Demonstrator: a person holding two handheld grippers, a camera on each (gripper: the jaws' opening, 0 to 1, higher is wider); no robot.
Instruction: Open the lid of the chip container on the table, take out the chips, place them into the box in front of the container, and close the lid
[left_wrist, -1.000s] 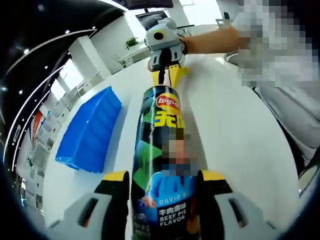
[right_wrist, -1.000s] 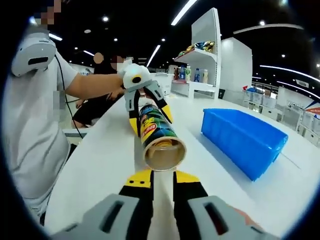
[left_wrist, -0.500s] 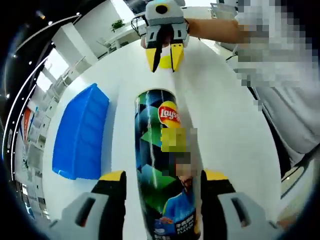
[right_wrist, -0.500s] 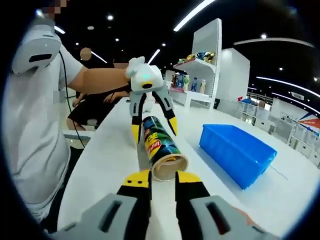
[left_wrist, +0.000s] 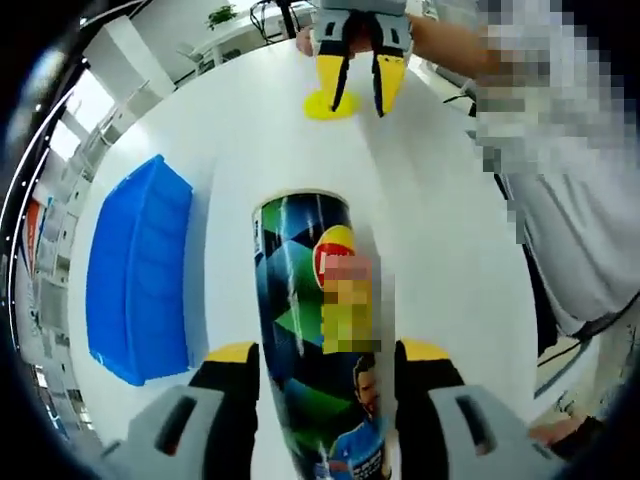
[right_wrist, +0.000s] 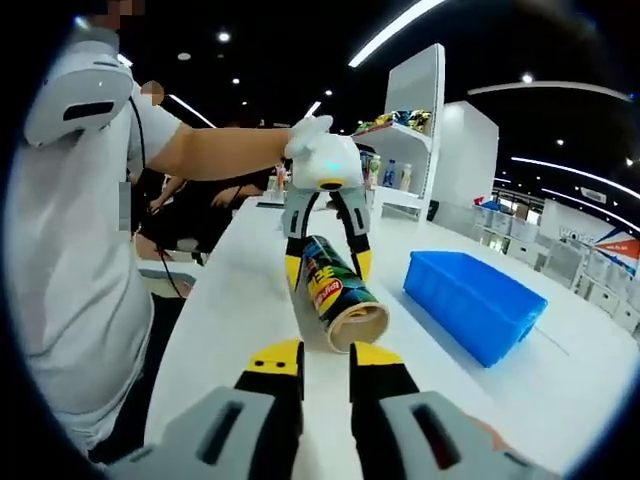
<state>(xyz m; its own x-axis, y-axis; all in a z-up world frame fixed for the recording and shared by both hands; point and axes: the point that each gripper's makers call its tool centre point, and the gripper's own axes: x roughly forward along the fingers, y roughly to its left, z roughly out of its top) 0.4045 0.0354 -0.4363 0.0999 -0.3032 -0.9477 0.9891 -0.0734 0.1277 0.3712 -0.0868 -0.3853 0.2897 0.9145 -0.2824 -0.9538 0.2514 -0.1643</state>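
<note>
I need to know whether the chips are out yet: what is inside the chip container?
In the right gripper view the chip container, held by the left hand-held gripper, has its mouth open, no lid. Only a pale tan interior shows; whether chips remain deeper in cannot be told.

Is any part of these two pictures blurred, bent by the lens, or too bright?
Left gripper view: sharp; the fisheye bulges the chip container, and the white table is bright. Right gripper view: the ceiling is dark with bright light strips, the blue box is clear, and straight lines curve near the rim.
</note>
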